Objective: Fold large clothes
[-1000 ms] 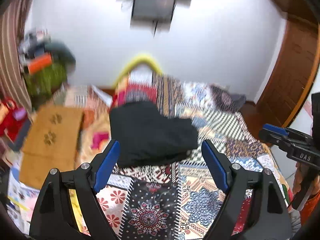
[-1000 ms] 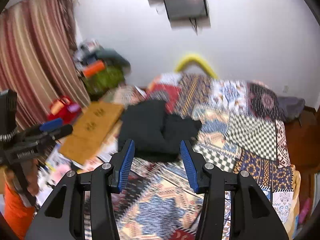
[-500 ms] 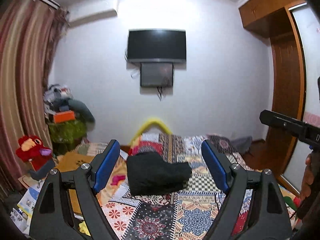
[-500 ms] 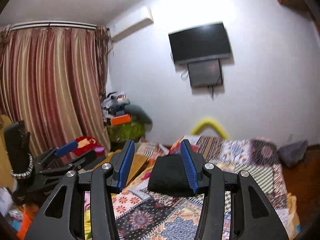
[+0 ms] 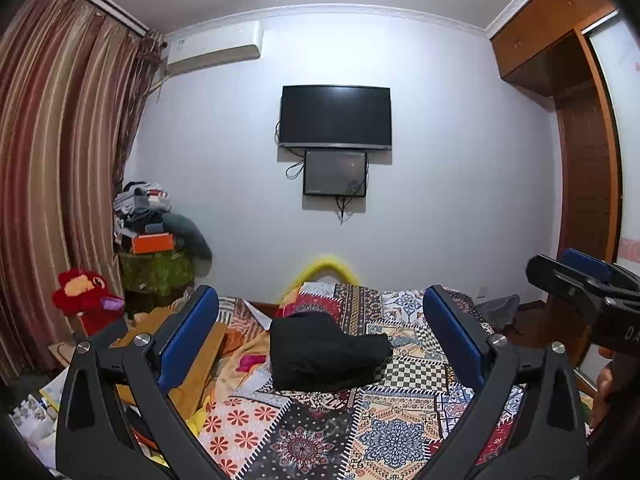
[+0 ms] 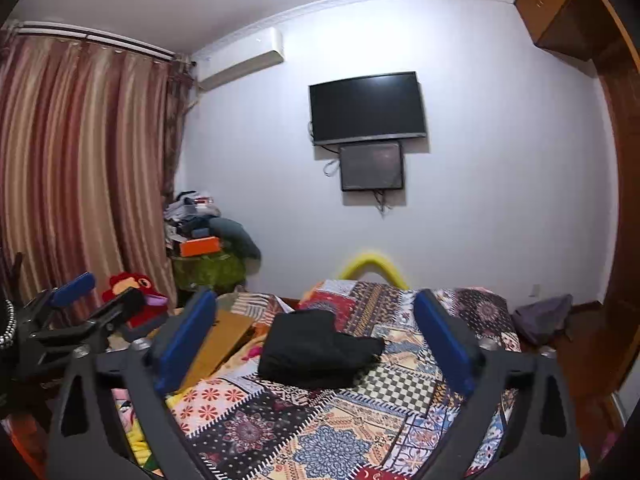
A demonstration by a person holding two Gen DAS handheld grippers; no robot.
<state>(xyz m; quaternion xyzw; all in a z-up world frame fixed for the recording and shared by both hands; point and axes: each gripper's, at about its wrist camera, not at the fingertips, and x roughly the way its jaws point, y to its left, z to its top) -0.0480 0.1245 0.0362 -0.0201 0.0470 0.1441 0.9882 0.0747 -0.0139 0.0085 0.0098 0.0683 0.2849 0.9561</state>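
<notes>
A black garment [image 5: 320,354] lies folded in a compact bundle on the patchwork bed cover [image 5: 312,436]; it also shows in the right wrist view [image 6: 316,356]. My left gripper [image 5: 320,344] is open and empty, held well back from the garment and level with the room. My right gripper [image 6: 316,344] is open and empty too, also held back from it. The right gripper shows at the right edge of the left wrist view [image 5: 580,292], and the left gripper at the left edge of the right wrist view [image 6: 80,308].
A brown cardboard piece [image 5: 192,364] and loose clutter lie at the bed's left. A red plush toy [image 5: 82,292], a pile of things on a green-covered stand [image 5: 156,268], striped curtains [image 5: 60,180], a wall TV [image 5: 335,116] and a wooden wardrobe [image 5: 584,152] surround the bed.
Both grippers have tilted up and drawn back from the black garment, so the views now show the wall and ceiling. The garment stays on the bed. Both jaws stay open.
</notes>
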